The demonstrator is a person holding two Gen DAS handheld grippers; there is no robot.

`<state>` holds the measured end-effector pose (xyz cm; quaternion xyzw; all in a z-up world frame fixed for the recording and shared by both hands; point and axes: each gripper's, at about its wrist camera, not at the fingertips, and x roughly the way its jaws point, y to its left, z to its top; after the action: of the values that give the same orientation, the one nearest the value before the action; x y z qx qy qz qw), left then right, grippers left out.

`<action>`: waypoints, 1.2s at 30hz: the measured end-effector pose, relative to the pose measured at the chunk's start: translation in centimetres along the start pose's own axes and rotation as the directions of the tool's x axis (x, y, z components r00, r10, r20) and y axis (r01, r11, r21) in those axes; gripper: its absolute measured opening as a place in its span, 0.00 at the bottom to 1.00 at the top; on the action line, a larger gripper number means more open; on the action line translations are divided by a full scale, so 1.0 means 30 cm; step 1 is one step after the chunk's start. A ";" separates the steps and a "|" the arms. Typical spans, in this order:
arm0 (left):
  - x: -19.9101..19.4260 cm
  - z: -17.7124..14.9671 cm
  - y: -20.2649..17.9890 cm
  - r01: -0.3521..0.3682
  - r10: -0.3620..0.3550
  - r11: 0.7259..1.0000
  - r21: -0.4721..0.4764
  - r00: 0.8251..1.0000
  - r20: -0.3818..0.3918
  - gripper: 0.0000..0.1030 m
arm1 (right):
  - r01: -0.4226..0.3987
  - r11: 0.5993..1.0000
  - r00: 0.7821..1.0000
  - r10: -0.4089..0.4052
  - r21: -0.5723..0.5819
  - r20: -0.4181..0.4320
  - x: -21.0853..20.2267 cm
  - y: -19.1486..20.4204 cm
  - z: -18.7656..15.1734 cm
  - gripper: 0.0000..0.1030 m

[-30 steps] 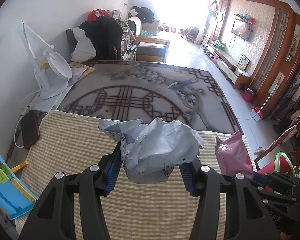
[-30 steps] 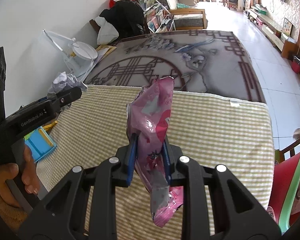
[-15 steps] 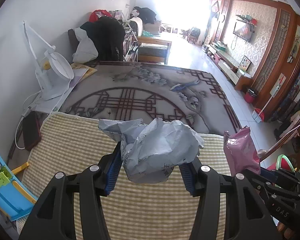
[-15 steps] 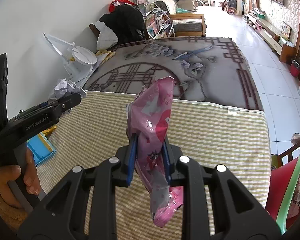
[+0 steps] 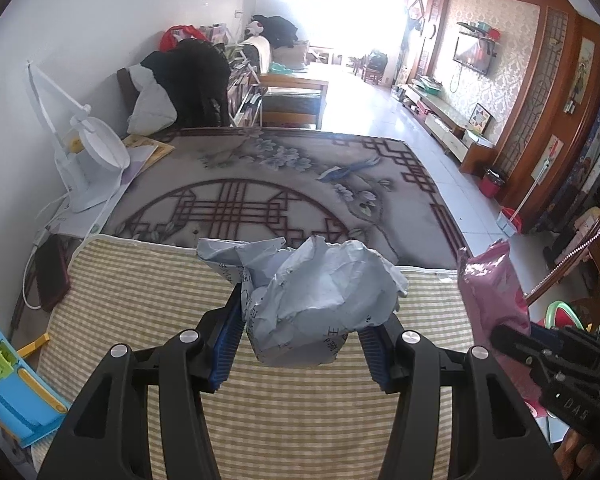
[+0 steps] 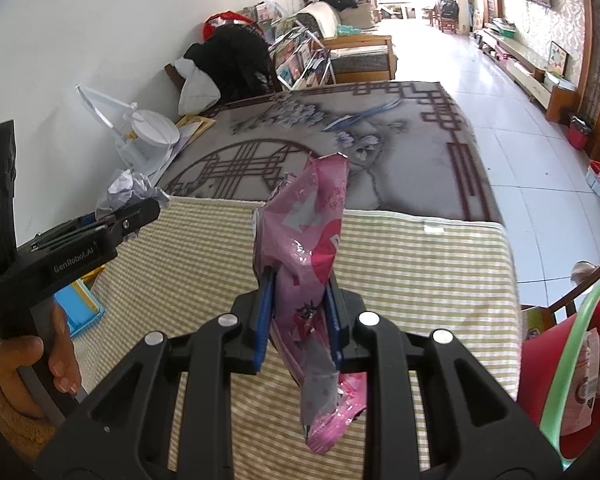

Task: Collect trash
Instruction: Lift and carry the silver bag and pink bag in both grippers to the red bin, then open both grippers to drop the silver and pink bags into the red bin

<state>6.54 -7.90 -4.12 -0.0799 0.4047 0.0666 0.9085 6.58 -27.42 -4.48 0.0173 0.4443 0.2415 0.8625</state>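
Crumpled pale-grey paper wad (image 5: 320,300) is clamped in half-spread left tongs (image 5: 300,344), glossy pink plastic wrapper (image 6: 304,292) pinched in closed right tongs (image 6: 298,320), both lifted clear for carrying.

Daylight blows out the far doorway, glaring off the glossy white tiled floor (image 6: 512,148); fisheye edges bend, corners vignette black.

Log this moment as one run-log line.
left claw: shut on crumpled paper | right claw: shut on pink wrapper | both above striped mat
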 end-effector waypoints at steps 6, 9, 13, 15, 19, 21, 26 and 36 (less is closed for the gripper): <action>-0.002 -0.006 -0.062 0.011 -0.011 1.000 0.017 1.000 -0.001 0.49 | 0.015 1.000 1.000 -0.015 0.022 0.023 -0.044 -0.073 0.002 0.23; -0.005 -0.009 -0.086 0.010 -0.010 1.000 0.022 1.000 -0.001 0.49 | 0.012 1.000 0.999 -0.013 0.026 0.029 -0.056 -0.100 0.000 0.23; -0.011 -0.014 -0.110 0.006 -0.006 1.000 0.021 1.000 -0.001 0.49 | 0.003 1.000 0.999 -0.004 0.025 0.037 -0.070 -0.127 0.001 0.23; -0.013 -0.017 -0.119 0.006 -0.006 1.000 0.024 1.000 0.000 0.49 | -0.001 1.000 0.999 -0.001 0.029 0.039 -0.075 -0.144 0.002 0.23; -0.001 -0.030 -0.180 0.031 -0.030 0.999 0.022 0.999 -0.022 0.49 | 0.010 0.999 0.999 -0.012 0.038 0.041 -0.086 -0.187 -0.005 0.23; 0.016 -0.043 -0.232 0.071 -0.069 0.997 0.027 0.996 -0.047 0.49 | 0.036 0.998 0.998 -0.039 0.059 0.043 -0.106 -0.240 -0.021 0.23; 0.075 -0.098 -0.474 0.240 -0.223 0.965 0.107 0.964 -0.145 0.49 | 0.141 0.977 0.989 -0.147 0.158 0.029 -0.184 -0.431 -0.108 0.23; 0.100 -0.205 -1.037 0.541 -0.454 0.784 0.305 0.834 -0.315 0.49 | 0.394 0.837 0.911 -0.410 0.379 -0.042 -0.424 -0.820 -0.348 0.23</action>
<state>9.87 -39.39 -7.58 -0.0132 0.4738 -0.2663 0.8393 2.15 -56.54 -7.16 0.0950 0.4584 -0.0358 0.8830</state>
